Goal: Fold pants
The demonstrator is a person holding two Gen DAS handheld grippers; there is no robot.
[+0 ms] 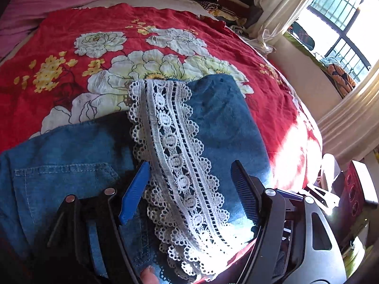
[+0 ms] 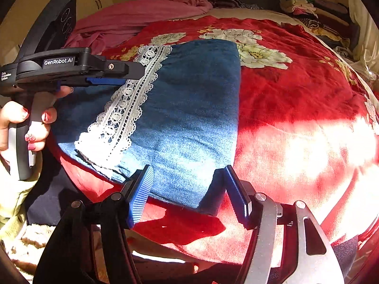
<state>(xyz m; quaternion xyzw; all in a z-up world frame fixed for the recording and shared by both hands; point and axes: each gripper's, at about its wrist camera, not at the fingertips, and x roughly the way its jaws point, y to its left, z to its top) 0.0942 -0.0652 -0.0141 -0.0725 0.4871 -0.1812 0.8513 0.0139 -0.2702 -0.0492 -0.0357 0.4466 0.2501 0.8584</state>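
Note:
Blue denim pants (image 1: 225, 123) with a white lace strip (image 1: 173, 139) lie folded on the red flowered bedspread (image 1: 71, 23). My left gripper (image 1: 189, 165) stands open over them, the lace running between its fingers without either pad pressing on it. A back pocket (image 1: 61, 175) shows to the left. In the right wrist view the folded pants (image 2: 189, 99) lie near the bed's front edge. My right gripper (image 2: 188, 168) is open, its fingers either side of the fold's near edge. The left gripper (image 2: 132, 75) hovers over the lace (image 2: 128, 104), held by a hand (image 2: 35, 127).
A pink blanket (image 2: 142, 9) is bunched at the far left of the bed. Stacked clothes (image 2: 303, 2) sit at the far right. A window (image 1: 343, 19) and pale curtains (image 1: 279, 4) stand to the right of the bed. Strong sunlight falls on the near right bedspread (image 2: 308, 153).

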